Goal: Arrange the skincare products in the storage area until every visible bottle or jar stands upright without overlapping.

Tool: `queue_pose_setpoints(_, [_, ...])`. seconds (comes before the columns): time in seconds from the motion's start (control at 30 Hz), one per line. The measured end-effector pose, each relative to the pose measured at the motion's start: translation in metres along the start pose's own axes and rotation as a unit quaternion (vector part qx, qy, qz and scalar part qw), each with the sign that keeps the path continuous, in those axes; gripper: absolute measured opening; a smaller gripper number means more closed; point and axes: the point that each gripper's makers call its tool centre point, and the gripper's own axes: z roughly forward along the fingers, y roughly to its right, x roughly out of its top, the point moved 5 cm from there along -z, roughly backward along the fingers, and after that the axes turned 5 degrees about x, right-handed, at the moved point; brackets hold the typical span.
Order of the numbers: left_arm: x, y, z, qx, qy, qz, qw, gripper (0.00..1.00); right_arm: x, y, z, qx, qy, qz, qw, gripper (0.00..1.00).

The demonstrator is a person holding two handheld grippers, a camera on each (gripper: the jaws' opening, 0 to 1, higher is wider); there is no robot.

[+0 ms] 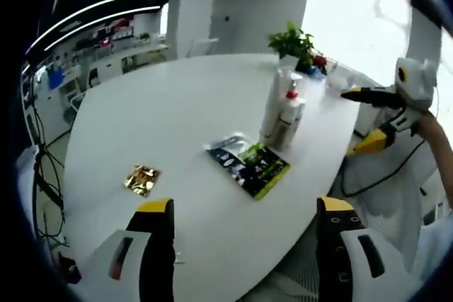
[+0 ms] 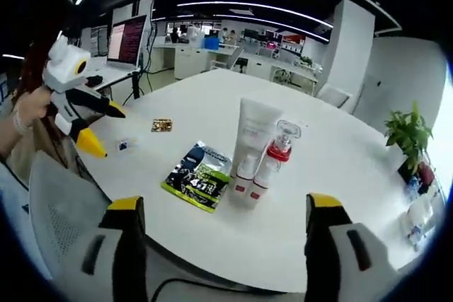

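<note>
On the white worktop [image 2: 340,175], a white tube [image 2: 253,139] and a red-collared pump bottle [image 2: 272,160] stand upright, touching, beside a flat green-and-black sachet [image 2: 199,177]. Both the left hand-held gripper [image 1: 244,210] and the right hand-held gripper [image 2: 225,206] hover released, jaws spread, grasping nothing.

On the white table [image 2: 340,175] two skincare products stand upright, close side by side near its edge. The taller is a white squeeze tube [image 2: 253,143] set on its cap, red band at the foot. Beside it stands a clear pump bottle [image 2: 271,160] with a red collar. From the far side the tube [image 1: 274,107] and bottle [image 1: 290,118] stand just as straight, apparently touching.
</note>
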Motion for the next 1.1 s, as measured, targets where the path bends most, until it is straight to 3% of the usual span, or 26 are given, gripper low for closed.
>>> queue_pose_setpoints(0.07, [-0.003,-0.002,0.000,0.004,-0.006,0.007,0.9999,0.83,0.000,0.000,0.001,0.001,0.001,0.002,1.0000,1.00])
queue_pose_setpoints(0.57, [-0.011,-0.005,-0.003,-0.011,-0.004,-0.007,0.9999,0.97,-0.002,-0.001,0.006,-0.001,-0.003,0.008,1.0000,1.00])
queue_pose_setpoints(1.03, [-0.015,-0.013,-0.003,-0.021,-0.005,-0.030,0.9993,0.97,-0.001,0.003,0.008,0.001,0.001,0.024,0.9997,1.00])
queue_pose_setpoints(1.1, [-0.015,-0.015,-0.002,-0.021,-0.007,-0.032,0.9992,0.97,-0.002,0.003,0.008,0.005,-0.002,0.028,0.9996,0.96])
